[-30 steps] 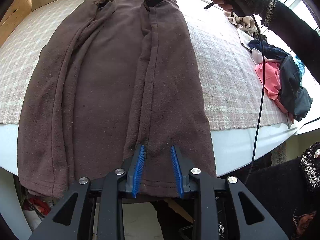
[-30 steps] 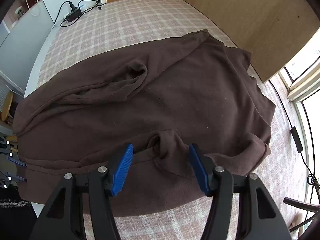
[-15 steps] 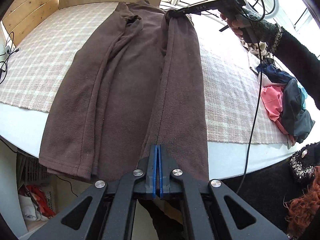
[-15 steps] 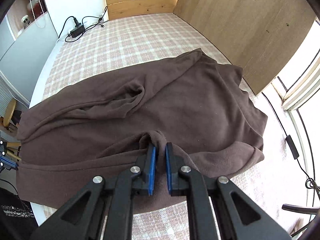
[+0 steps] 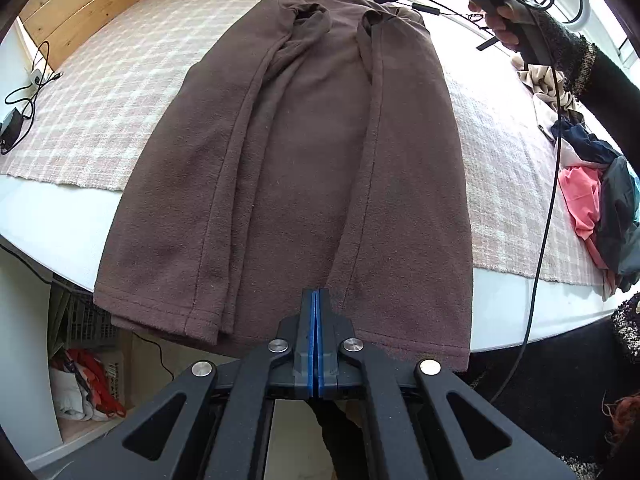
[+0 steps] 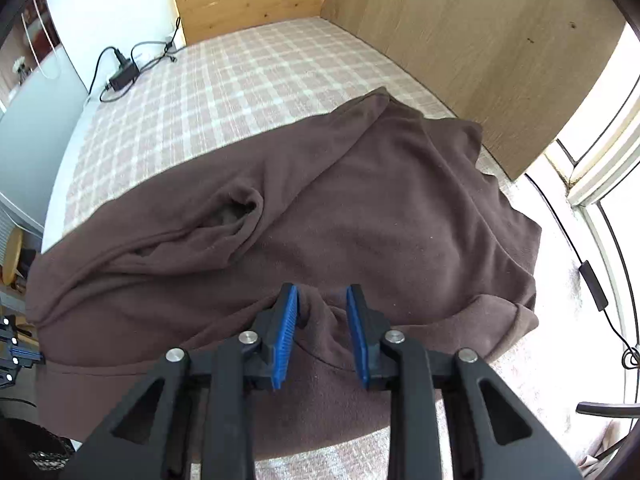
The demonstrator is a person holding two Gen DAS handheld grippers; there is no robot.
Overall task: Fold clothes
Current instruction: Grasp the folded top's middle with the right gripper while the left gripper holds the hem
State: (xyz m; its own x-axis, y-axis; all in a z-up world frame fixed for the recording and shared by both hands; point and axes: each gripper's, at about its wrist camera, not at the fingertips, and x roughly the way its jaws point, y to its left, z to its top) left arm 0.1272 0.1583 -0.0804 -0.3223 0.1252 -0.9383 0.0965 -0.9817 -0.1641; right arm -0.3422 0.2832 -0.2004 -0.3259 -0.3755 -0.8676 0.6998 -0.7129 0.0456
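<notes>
**Brown fleece garment: lengthwise fold, grip status**

The brown fleece garment (image 5: pixel 320 152) lay stretched lengthwise across the checked tablecloth (image 5: pixel 120 92), its hem end hanging past the near edge of the white tabletop (image 5: pixel 56 216) and its collar end toward the far edge by the wooden panels (image 6: pixel 460 40). 1 side was folded inward along the length; a ridge of cloth ran down the other side.

The left gripper (image 5: pixel 316 320) had its blue pads pressed together at the hem, at the foot of that ridge, and appeared to pinch the cloth there. The right gripper (image 6: pixel 322 328), held in the person's hand (image 5: pixel 504 12), had its pads spread, with a raised bunch of fleece standing between them at the collar end; in the left wrist view it sat just above the garment rather than clamped on it.

Judgement: the step in hand was a lengthwise fold of the 2nd side. The spread right gripper fitted either a release after placing the fold or a fresh approach to grip it; the frames did not settle which. A pile of other clothes (image 5: pixel 600 200) lay at the right edge.
</notes>
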